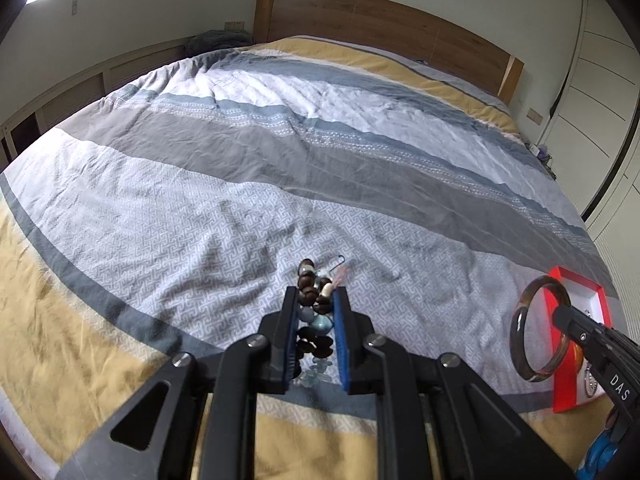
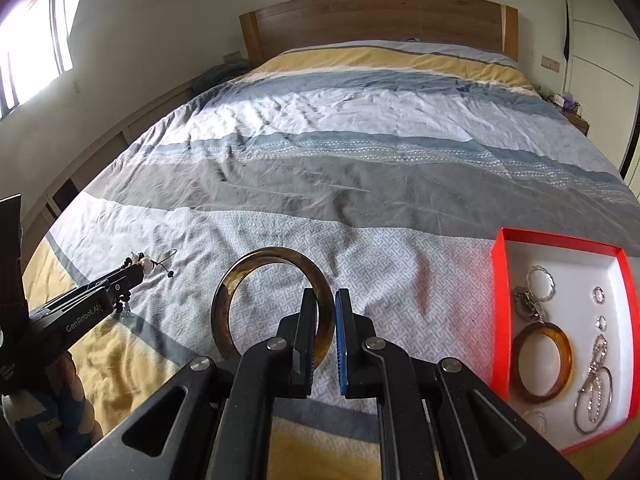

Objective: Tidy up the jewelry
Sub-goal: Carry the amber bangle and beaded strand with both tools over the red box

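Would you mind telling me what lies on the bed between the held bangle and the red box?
Nothing: only bare patterned bedspread separates the bangle from the red box, seen in the right wrist view.

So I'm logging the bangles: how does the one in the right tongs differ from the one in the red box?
The held bangle is dark mottled brown, upright, clamped by the right tongs; the boxed bangle is amber-orange and lies flat in the red box. Both are plain rigid rings.

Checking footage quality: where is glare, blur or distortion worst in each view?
Left wrist view: fisheye bows the headboard; the beaded bracelet is fairly sharp. Right wrist view: the window is blown out white; the red box edge bends.
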`<state>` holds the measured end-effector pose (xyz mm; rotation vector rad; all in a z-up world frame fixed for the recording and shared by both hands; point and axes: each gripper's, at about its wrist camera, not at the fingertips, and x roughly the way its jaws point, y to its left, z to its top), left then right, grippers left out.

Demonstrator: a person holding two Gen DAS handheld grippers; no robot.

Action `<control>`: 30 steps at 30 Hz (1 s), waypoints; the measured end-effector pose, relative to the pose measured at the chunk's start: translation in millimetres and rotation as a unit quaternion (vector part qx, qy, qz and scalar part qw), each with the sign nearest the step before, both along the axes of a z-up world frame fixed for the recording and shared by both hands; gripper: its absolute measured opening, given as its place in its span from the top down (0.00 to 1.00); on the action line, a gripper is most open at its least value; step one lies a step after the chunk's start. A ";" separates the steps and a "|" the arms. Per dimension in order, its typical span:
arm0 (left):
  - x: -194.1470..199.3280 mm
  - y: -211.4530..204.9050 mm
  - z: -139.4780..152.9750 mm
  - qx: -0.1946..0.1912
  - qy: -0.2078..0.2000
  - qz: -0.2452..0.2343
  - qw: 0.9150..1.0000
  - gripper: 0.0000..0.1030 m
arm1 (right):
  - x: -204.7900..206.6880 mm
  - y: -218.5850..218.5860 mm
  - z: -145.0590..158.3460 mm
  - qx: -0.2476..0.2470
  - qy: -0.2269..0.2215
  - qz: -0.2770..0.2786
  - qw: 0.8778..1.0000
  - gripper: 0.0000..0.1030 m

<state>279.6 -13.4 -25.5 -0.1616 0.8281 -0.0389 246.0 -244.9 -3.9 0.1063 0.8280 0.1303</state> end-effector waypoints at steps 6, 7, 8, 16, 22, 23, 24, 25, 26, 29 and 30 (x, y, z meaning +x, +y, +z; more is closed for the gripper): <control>-44.9 1.0 39.2 -0.007 -0.023 -0.012 1.000 0.85 | -51.9 -3.0 33.0 0.009 -0.014 -0.014 1.000 0.91; -53.3 1.3 45.5 -0.009 -0.026 -0.015 1.000 0.85 | -61.2 -3.2 39.1 0.009 -0.017 -0.017 1.000 0.91; -61.9 1.0 51.9 -0.010 -0.030 -0.017 0.999 0.85 | -71.1 -4.1 45.2 0.010 -0.020 -0.019 1.000 0.91; -131.6 0.5 94.4 -0.014 -0.059 -0.034 0.998 0.85 | -145.8 -9.2 85.5 0.010 -0.048 -0.035 0.998 0.91; -177.3 -1.9 116.1 -0.014 -0.077 -0.043 0.996 0.85 | -194.1 -24.9 98.0 0.008 -0.057 -0.059 0.997 0.91; -184.5 -2.4 119.3 -0.012 -0.080 -0.046 0.996 0.85 | -201.0 -28.3 98.7 0.009 -0.058 -0.065 0.996 0.91; -191.4 -2.8 122.5 -0.010 -0.083 -0.048 0.995 0.85 | -208.0 -31.7 99.3 0.009 -0.058 -0.070 0.996 0.91; -197.6 -3.4 125.1 -0.008 -0.085 -0.050 0.995 0.85 | -214.4 -35.1 99.6 0.007 -0.059 -0.075 0.995 0.91; -204.0 -3.4 127.4 -0.007 -0.087 -0.051 0.995 0.85 | -221.1 -37.9 99.7 0.006 -0.060 -0.080 0.995 0.91; -219.9 -4.3 132.5 -0.008 -0.089 -0.053 0.995 0.85 | -239.9 -46.9 102.3 0.007 -0.065 -0.092 0.994 0.91; -224.1 -5.5 133.5 -0.008 -0.089 -0.053 0.995 0.85 | -245.0 -49.8 103.4 0.006 -0.067 -0.094 0.993 0.91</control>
